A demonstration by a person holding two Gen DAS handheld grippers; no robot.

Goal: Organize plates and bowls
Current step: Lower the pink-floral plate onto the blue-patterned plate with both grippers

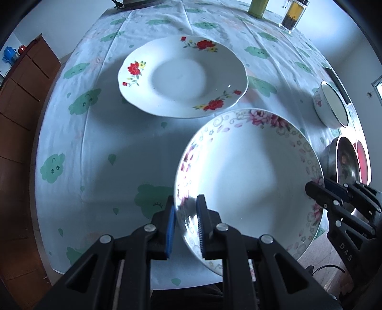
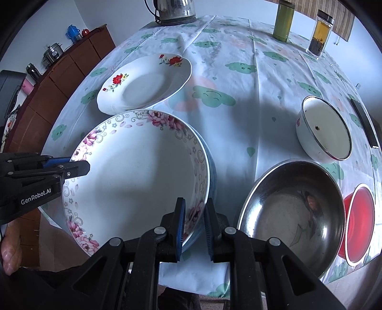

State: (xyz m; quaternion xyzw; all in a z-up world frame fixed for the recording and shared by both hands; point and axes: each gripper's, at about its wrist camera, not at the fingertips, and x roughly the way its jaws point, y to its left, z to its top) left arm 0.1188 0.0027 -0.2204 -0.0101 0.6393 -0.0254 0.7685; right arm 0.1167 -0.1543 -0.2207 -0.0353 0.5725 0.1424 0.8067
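A large white bowl with pink flowers on its rim (image 1: 248, 176) (image 2: 138, 171) is near the table's front edge, a little tilted. My left gripper (image 1: 186, 224) is shut on its left rim; it also shows in the right wrist view (image 2: 78, 164). My right gripper (image 2: 194, 226) is shut on its right rim; it also shows in the left wrist view (image 1: 320, 188). A white plate with red flowers (image 1: 183, 76) (image 2: 145, 83) lies on the table just behind the bowl.
To the right stand a steel bowl (image 2: 293, 212), a small white enamel bowl (image 2: 324, 128) and a red bowl (image 2: 358, 221). A kettle (image 2: 174, 9), a green canister (image 2: 284, 21) and a tea jar (image 2: 320, 33) stand at the back. A wooden cabinet (image 2: 59, 78) is at the left.
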